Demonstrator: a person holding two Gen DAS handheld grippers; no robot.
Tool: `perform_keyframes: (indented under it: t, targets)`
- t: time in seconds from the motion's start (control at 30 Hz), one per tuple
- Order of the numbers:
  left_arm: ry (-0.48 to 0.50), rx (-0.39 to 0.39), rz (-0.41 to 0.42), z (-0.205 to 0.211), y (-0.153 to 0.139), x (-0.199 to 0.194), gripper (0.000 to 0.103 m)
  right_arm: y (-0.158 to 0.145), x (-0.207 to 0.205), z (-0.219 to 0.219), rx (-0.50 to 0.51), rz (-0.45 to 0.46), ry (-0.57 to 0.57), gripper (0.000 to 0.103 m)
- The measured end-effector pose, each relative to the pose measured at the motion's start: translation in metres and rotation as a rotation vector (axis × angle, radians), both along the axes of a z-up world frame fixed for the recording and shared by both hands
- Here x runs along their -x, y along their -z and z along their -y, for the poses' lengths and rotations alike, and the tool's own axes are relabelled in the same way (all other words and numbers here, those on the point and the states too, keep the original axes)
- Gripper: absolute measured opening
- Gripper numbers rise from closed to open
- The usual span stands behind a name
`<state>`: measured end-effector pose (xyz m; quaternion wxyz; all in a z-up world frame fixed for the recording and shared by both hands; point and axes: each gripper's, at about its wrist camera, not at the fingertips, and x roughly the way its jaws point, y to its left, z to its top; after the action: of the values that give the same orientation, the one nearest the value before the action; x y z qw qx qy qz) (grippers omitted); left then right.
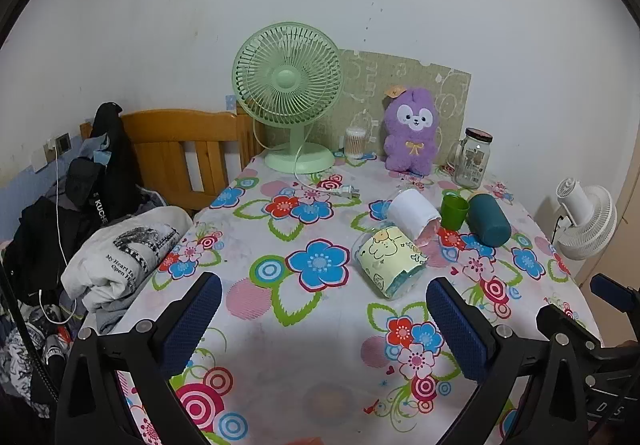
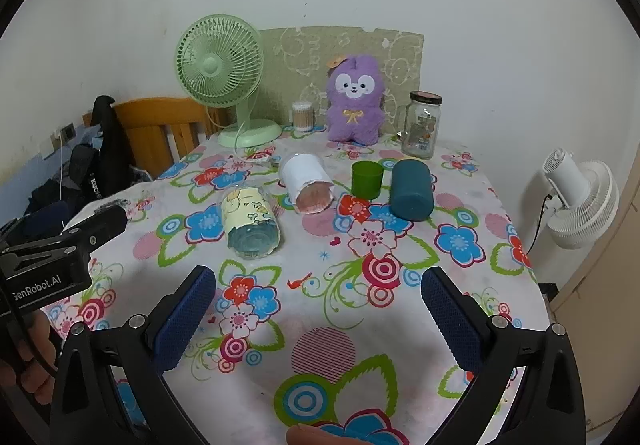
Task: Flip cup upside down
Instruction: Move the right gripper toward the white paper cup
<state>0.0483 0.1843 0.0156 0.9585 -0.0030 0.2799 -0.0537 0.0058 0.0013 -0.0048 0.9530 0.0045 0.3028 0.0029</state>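
Several cups sit mid-table on the floral cloth (image 1: 320, 345). A clear cup with a yellow cartoon sleeve (image 1: 390, 265) (image 2: 250, 223) lies on its side. A white-wrapped cup (image 1: 414, 215) (image 2: 306, 181) lies on its side too. A small green cup (image 1: 454, 209) (image 2: 366, 177) stands upright, mouth up. A dark teal cup (image 1: 489, 219) (image 2: 411, 189) lies tilted beside it. My left gripper (image 1: 324, 325) is open and empty, short of the yellow cup. My right gripper (image 2: 318, 317) is open and empty, short of the cups.
A green desk fan (image 1: 288, 93), a cotton swab box (image 1: 355, 143), a purple plush (image 1: 410, 133) and a glass jar (image 1: 472, 157) stand along the back. A fan plug (image 1: 340, 191) lies nearby. Clothes (image 1: 120, 257) pile left; a white fan (image 1: 586, 223) stands right.
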Motion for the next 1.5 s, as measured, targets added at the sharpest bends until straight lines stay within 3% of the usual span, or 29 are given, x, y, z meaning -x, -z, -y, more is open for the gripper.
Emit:
perform_keyframes:
  t: [0.83,1.0,1.5]
  targets:
    - [-0.048,-0.001,-0.04,-0.019,0.007,-0.015,0.103,0.004,-0.035,-0.021,0.025,-0.053,-0.071,0.103]
    - [-0.044,-0.008,-0.047,-0.02,0.007,-0.025,0.103,0.002,-0.051,-0.032,0.087,-0.046,-0.093,0.103]
    - [-0.02,-0.041,-0.121,-0.017,0.021,-0.078,0.103,0.019,-0.123,-0.023,0.112,-0.138,-0.089,0.103]
